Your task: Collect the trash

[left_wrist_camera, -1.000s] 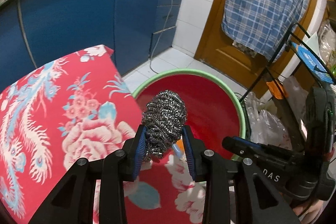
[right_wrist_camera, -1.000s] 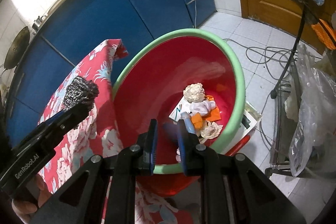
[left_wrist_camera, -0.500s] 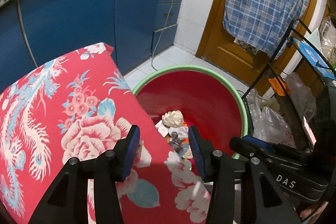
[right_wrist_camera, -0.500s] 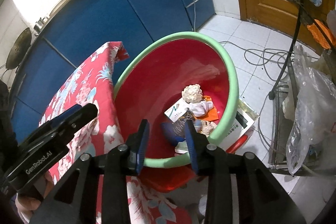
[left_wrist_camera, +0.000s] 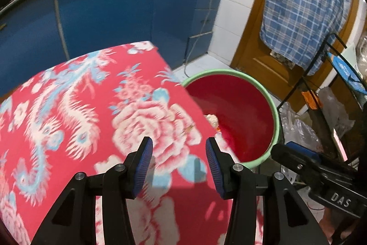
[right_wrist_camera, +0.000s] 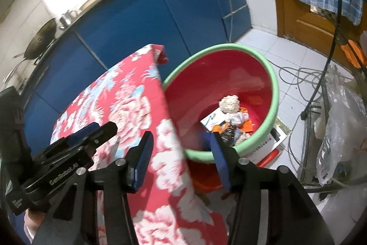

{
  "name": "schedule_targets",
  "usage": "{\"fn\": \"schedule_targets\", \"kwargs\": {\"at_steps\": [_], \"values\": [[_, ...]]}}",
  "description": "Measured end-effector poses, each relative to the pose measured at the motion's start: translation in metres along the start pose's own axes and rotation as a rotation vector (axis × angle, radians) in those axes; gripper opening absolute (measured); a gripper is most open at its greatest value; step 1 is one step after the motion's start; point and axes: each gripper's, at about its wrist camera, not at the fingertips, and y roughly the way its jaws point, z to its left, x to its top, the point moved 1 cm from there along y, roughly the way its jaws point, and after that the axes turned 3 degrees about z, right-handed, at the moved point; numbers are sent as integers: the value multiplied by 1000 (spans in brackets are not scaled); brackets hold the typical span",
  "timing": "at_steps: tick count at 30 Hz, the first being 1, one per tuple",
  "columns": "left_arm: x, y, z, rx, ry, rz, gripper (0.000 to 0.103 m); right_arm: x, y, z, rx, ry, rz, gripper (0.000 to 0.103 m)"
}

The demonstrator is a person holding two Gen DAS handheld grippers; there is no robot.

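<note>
The left gripper (left_wrist_camera: 177, 164) stands apart and empty above the red floral tablecloth (left_wrist_camera: 91, 111). The jaws of the right gripper (right_wrist_camera: 181, 156) are opening, nothing between them, at the table's right edge. The trash (right_wrist_camera: 230, 117), including a steel scrubber (right_wrist_camera: 227, 133) and crumpled paper, lies inside the red basin (right_wrist_camera: 274, 93) on the floor, right of the table.
</note>
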Motion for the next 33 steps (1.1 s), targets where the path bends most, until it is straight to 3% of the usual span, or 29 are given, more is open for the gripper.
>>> {"fn": "schedule_targets", "kwargs": {"at_steps": [11, 13, 16, 22, 33], "values": [[-31, -53, 37, 92, -88, -54, 57, -30, -25, 44, 3, -88, -45, 62], [-38, -64, 42, 101, -100, -69, 60, -36, -28, 49, 5, -94, -58, 68], [-47, -76, 47, 105, -109, -87, 69, -47, -35, 58, 8, -117, -79, 70], [-62, -92, 58, 125, -138, -99, 69, -61, -46, 73, 9, -156, -115, 79], [-74, -124, 59, 197, -150, -173, 71, -75, -61, 76, -7, -164, -171, 80]]}}
